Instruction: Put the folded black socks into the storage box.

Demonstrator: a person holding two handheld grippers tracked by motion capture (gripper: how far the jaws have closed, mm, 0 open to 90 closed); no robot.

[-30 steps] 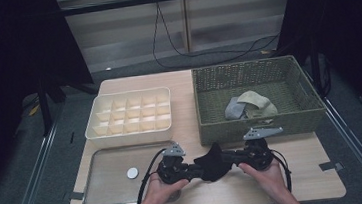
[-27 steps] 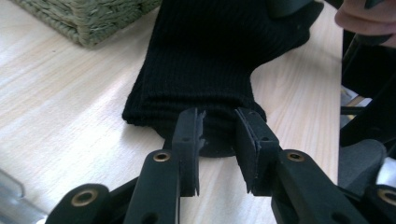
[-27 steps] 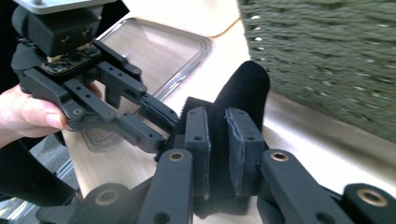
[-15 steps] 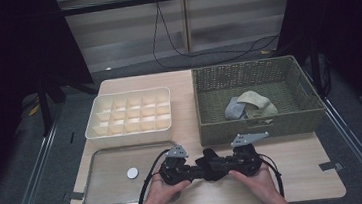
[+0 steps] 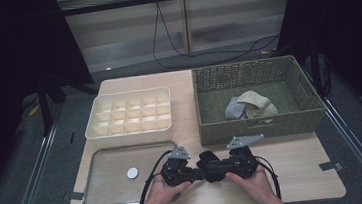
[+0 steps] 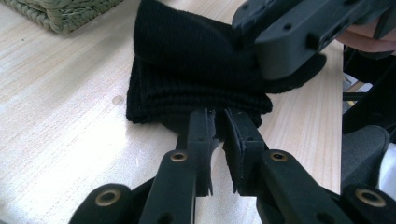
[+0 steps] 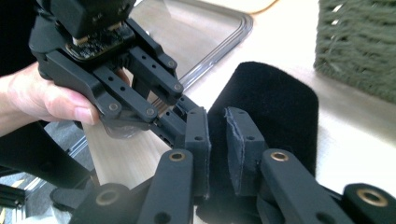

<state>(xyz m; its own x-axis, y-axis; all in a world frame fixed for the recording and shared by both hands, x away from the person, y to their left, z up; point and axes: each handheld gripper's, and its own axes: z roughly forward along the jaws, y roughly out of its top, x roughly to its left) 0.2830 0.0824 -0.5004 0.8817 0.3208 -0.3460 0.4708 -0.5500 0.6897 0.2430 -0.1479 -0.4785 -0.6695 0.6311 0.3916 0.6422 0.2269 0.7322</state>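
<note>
Black ribbed knit cloth [image 6: 196, 79], folded thick on pale wood; left tongs [image 6: 217, 123] and right tongs [image 7: 217, 140] pinch its edges.

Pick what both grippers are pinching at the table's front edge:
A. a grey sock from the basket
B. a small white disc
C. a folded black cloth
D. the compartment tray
C: the left gripper and the right gripper each have their jaws closed on the folded black cloth, which lies on the table.

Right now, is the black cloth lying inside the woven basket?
No, the black cloth lies on the table in front of the basket, between both grippers.
</note>
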